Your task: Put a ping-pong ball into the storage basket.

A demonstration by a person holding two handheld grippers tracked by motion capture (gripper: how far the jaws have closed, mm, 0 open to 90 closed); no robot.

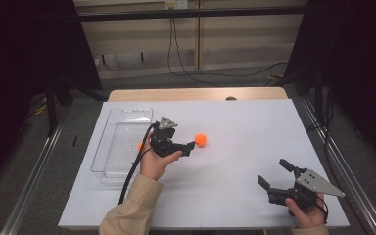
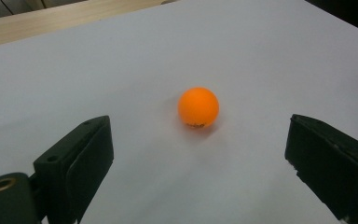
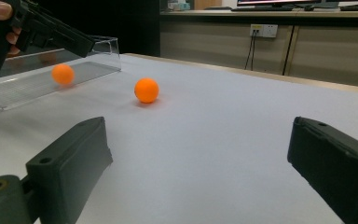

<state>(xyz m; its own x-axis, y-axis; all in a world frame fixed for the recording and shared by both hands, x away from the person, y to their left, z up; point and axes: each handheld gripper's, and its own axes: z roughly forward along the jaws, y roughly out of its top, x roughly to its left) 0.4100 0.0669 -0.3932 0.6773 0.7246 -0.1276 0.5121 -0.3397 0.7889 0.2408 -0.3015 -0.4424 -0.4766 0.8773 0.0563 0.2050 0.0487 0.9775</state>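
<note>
1. An orange ball [image 1: 200, 139] is shown loose on the white table [image 1: 235, 161], centre frame.
2. The left gripper [image 1: 192, 145] is held wide open just beside it, gripping nothing.
3. A second ball [image 3: 63, 73] already lies in the clear tray [image 1: 108, 147], left.
4. The right gripper [image 1: 273, 172] is held open and empty, lower right.
5. Grasping and placing remain.

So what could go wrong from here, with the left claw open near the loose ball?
The ball sits free on the smooth table ahead of the open left claw; a nudge from one jaw could send it rolling. The tray beside that hand already holds another ball, and a careless swing could knock the tray.
</note>
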